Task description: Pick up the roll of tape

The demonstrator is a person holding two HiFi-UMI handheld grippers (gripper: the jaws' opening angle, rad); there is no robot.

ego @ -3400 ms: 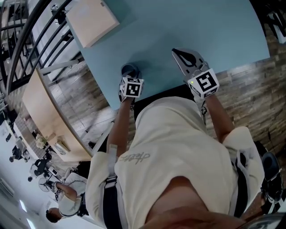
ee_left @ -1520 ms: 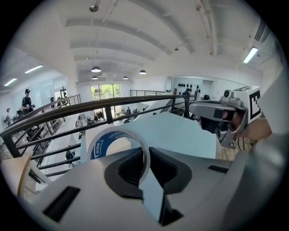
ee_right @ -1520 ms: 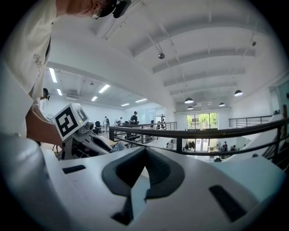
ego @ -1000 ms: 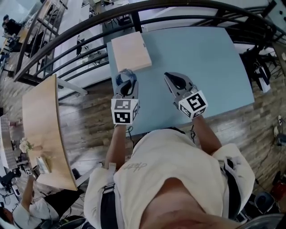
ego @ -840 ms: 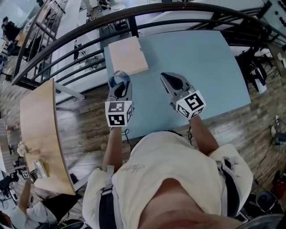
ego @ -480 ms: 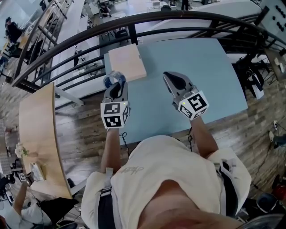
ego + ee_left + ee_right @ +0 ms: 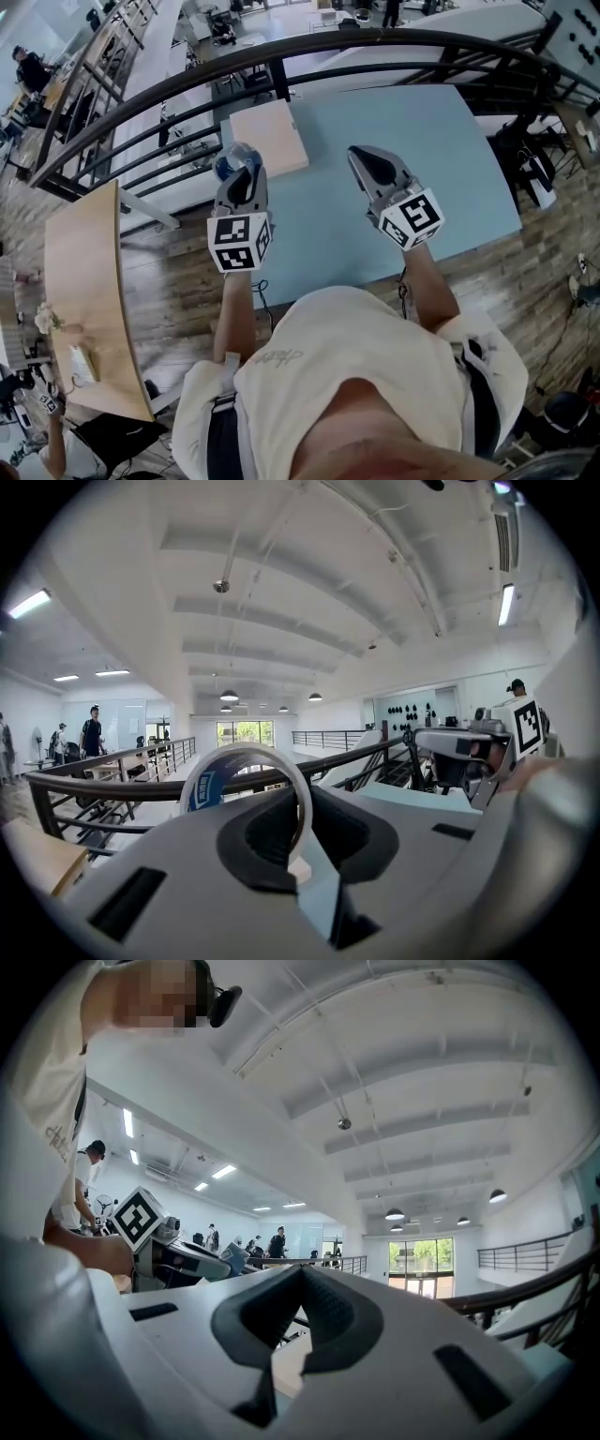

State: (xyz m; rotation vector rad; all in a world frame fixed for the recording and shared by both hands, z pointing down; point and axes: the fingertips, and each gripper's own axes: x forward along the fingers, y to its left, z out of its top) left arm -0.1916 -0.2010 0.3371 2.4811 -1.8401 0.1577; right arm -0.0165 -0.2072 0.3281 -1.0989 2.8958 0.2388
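Note:
The roll of tape (image 7: 232,161) is a white ring with a blue printed label. My left gripper (image 7: 239,180) is shut on it and holds it in the air above the left edge of the blue table (image 7: 450,169). In the left gripper view the roll of tape (image 7: 201,787) stands upright, its right side pinched between the dark pads. My right gripper (image 7: 367,161) hangs above the table's middle, shut, with nothing in it. In the right gripper view the jaws of my right gripper (image 7: 301,1274) meet at their tips.
A pale wooden board (image 7: 269,139) lies at the table's far left corner. A black curved railing (image 7: 375,42) runs behind the table. A light wooden tabletop (image 7: 84,291) stands lower at the left, over plank flooring. People stand in the distance.
Both grippers have risen from the table. The left one has carried the tape up and a little to the left in the head view. The right stays shut and empty.

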